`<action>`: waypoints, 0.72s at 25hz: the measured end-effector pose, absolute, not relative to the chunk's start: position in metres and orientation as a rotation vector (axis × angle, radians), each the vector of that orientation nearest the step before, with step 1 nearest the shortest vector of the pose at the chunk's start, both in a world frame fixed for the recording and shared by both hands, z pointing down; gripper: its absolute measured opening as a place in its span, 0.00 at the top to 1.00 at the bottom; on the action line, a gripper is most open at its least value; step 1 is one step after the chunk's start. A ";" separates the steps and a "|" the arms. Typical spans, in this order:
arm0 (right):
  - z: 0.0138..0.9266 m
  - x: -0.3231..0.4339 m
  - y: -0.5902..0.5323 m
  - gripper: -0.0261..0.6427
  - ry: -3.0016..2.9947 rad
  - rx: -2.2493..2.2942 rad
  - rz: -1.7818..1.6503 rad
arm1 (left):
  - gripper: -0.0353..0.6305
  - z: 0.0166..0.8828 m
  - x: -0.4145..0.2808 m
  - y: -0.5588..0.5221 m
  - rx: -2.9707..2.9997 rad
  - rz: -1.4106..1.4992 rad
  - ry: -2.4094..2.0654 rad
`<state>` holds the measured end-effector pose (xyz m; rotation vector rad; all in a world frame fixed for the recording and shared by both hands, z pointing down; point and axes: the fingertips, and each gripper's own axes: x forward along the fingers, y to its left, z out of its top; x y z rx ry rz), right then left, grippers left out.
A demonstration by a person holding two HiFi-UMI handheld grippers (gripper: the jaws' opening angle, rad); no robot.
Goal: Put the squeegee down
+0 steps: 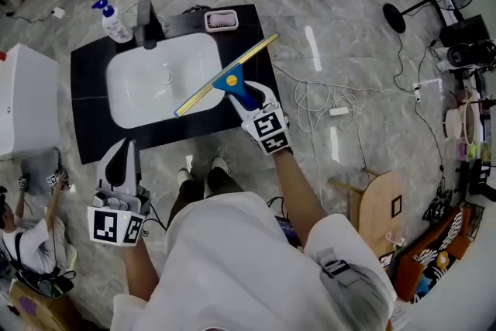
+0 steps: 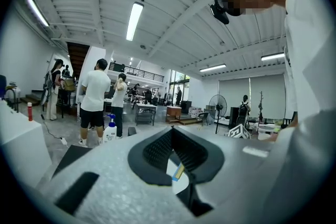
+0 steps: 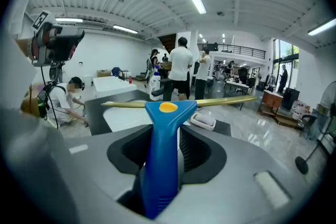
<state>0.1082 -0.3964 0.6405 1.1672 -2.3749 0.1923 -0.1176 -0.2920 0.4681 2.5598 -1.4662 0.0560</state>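
The squeegee [image 1: 229, 78] has a blue handle [image 3: 163, 149] and a long brass-coloured blade [image 3: 220, 103]. My right gripper [image 1: 249, 101] is shut on the handle, which stands between its black pads [image 3: 197, 149]. The blade hangs slantwise over the right side of the white sink [image 1: 155, 81], which is set in a black counter [image 1: 89, 89]. My left gripper [image 1: 122, 155] is off the counter's front left edge, near the person's hip. It holds nothing, and its fingertips [image 2: 172, 136] meet.
A soap pump bottle [image 1: 115, 23] and a black faucet [image 1: 146, 25] stand behind the sink. A pink-and-white dish [image 1: 221, 20] sits at the counter's back right. A white cabinet [image 1: 23, 101] stands to the left. Cables [image 1: 310, 101] lie on the floor to the right. People stand beyond.
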 end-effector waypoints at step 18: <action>0.790 0.140 -0.424 0.72 -2.100 0.884 0.447 | 0.95 0.479 -0.122 -0.292 2.517 0.039 -1.523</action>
